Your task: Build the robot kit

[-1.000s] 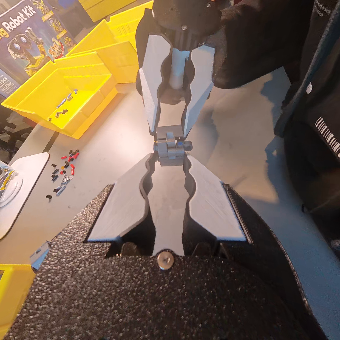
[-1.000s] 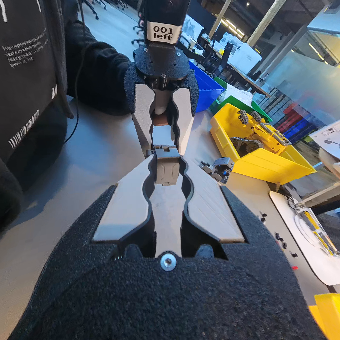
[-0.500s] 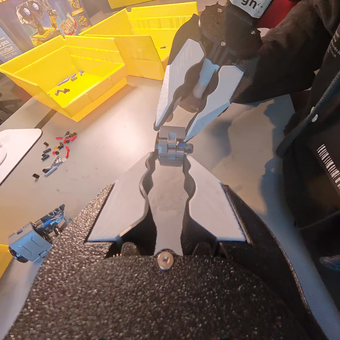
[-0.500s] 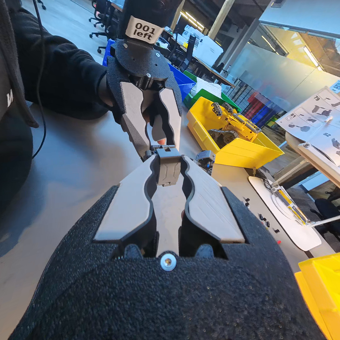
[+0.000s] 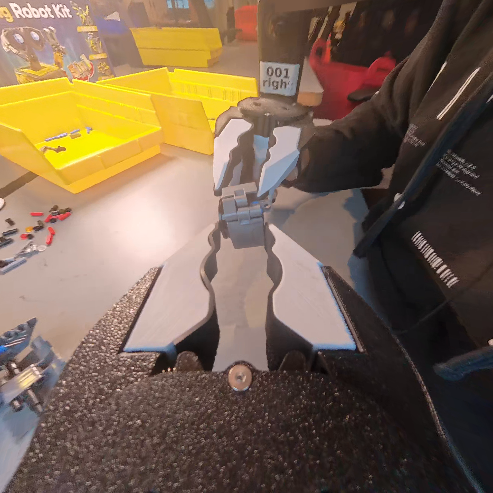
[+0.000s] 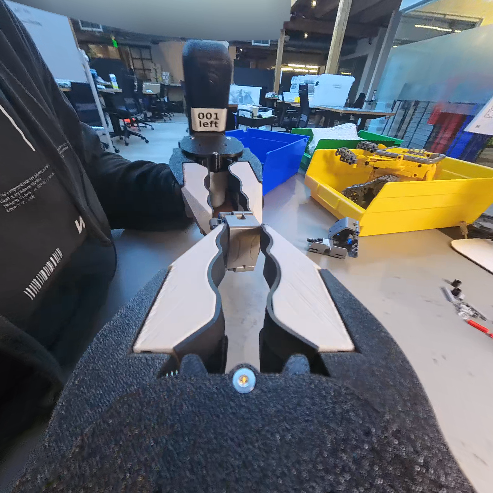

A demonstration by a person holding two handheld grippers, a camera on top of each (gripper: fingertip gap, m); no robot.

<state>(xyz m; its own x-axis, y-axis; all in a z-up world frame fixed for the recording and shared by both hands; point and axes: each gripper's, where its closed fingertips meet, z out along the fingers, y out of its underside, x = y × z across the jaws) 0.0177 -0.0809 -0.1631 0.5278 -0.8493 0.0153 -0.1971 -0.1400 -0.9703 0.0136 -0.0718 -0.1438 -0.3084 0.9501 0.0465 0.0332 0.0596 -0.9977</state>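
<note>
Tongs on both sides clamp one small grey plastic brick assembly above the pale grey surface: left tongs grip its lower block, right tongs its other end (tips nearly meeting). Loose red and black pins lie nearby.

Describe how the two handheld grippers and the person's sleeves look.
Both the left gripper and right gripper have pale grey wavy-edged fingers on grainy black bodies. Each black handle bears a white label. The sleeves are black.
</note>
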